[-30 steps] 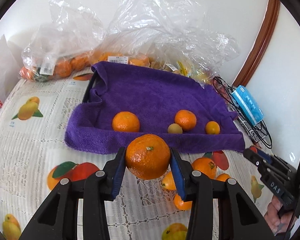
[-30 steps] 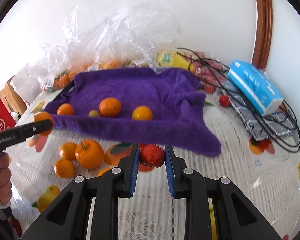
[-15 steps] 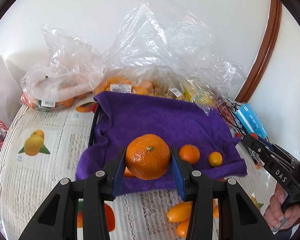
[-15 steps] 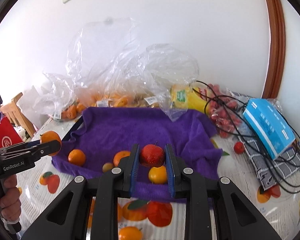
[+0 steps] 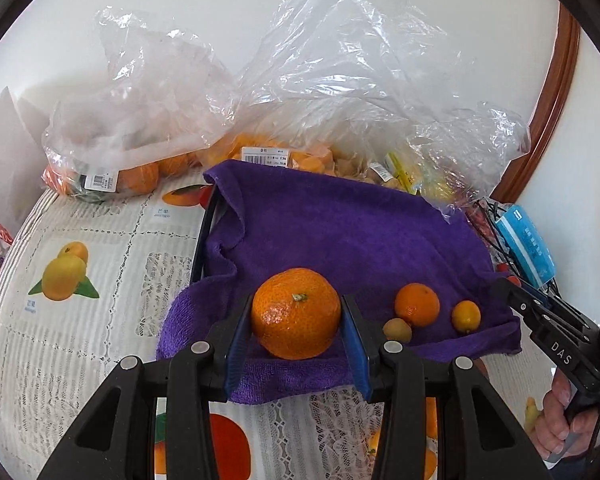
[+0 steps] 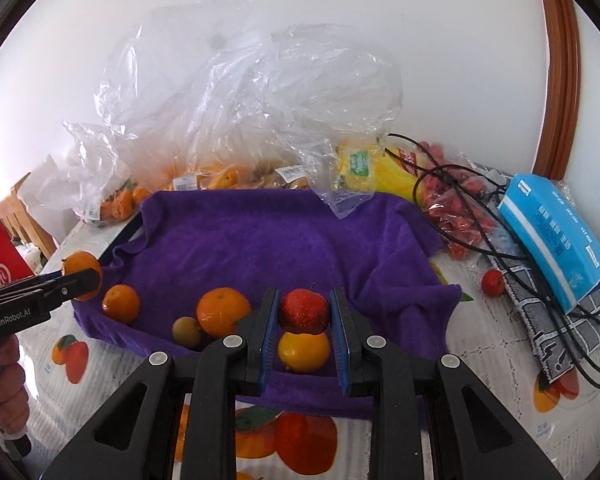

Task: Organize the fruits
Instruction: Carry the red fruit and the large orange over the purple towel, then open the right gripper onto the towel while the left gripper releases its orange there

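1. Left gripper (image 5: pixel 296 336): fingers clamped on a big orange (image 5: pixel 296 313), held between the blue pads, stem up, over the near edge of the purple towel (image 5: pixel 339 236).
2. Right gripper (image 6: pixel 303 330): fingers clamped on a small red fruit (image 6: pixel 303 310), pinched between the pads near their tips.
3. A yellow fruit (image 6: pixel 303 351) lies on the towel just below the red one.
4. On the towel: an orange (image 6: pixel 223 311) touching a small brownish fruit (image 6: pixel 186 331).
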Demonstrator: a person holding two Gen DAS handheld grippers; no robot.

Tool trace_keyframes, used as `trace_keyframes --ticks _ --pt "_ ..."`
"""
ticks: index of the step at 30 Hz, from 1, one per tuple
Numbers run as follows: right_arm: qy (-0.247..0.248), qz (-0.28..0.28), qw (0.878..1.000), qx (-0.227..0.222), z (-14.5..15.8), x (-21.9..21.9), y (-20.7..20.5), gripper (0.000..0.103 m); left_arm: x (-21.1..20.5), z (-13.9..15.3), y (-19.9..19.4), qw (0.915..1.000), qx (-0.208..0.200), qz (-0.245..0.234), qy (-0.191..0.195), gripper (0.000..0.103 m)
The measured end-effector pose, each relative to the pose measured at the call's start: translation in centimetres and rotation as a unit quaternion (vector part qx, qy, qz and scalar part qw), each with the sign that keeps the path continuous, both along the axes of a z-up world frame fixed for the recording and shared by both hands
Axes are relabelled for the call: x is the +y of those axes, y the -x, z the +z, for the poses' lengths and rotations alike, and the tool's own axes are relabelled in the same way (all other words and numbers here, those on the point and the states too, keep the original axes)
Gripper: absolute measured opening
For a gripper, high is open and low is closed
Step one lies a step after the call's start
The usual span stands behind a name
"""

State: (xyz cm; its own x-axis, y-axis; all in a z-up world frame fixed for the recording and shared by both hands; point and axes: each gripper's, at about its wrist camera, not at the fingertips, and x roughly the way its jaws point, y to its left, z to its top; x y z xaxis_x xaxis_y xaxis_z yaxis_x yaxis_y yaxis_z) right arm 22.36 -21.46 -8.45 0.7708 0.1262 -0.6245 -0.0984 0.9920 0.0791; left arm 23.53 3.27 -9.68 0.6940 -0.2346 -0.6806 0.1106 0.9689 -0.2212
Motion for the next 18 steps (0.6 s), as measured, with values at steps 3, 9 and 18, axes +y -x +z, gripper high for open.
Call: trace_keyframes --ticks 3,9,18 --pt "0.0 -0.003 1.0 0.002 -0.2 -0.2 -0.1 0.025 0.0 -0.2 0.0 1.0 0.001 0.002 0.001 0.041" --pt "0.007 -0.01 1.0 0.014 -1.2 -0.5 -0.5 0.025 0.2 -0.5 -0.3 0.9999 0.006 0.004 0.008 0.041" --pt "0.007 -0.013 1.0 0.022 -1.6 -0.7 -0.8 0.025 0.3 -0.7 -0.4 0.9999 0.007 0.006 0.01 0.041"
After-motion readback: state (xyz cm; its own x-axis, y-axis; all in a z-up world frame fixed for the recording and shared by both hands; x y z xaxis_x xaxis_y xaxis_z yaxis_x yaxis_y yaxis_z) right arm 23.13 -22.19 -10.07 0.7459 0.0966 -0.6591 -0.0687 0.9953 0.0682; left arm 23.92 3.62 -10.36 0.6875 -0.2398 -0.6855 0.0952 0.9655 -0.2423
